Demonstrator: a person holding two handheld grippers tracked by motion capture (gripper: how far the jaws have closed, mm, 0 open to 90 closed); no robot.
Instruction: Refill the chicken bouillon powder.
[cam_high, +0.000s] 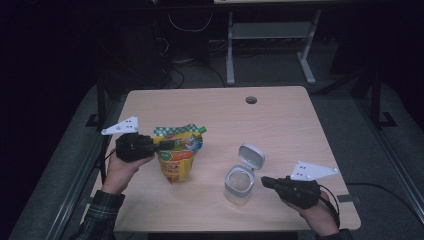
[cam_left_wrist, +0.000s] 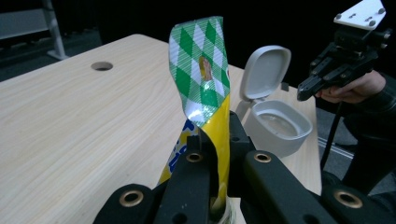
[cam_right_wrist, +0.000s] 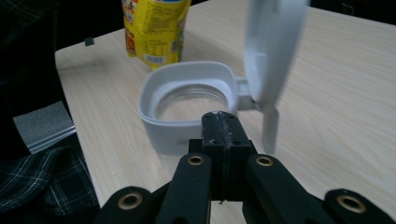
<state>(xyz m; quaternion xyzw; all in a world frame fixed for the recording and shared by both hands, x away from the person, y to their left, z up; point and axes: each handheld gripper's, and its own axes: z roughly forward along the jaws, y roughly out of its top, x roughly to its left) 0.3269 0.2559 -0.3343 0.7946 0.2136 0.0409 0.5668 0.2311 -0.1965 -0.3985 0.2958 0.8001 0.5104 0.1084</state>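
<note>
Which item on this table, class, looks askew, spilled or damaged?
Nothing is spilled or broken. The snack pouch has its green-checked top bent over where the left gripper pinches it. The clear container stands upright, its hinged lid open.

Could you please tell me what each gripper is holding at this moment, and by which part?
The left gripper is shut on the yellow pouch, pinching its upper edge just below the green chequered top. The right gripper is shut and holds nothing.

Light wooden table with a round hole at 12 o'clock; grey metal frame on the floor beyond.
</note>
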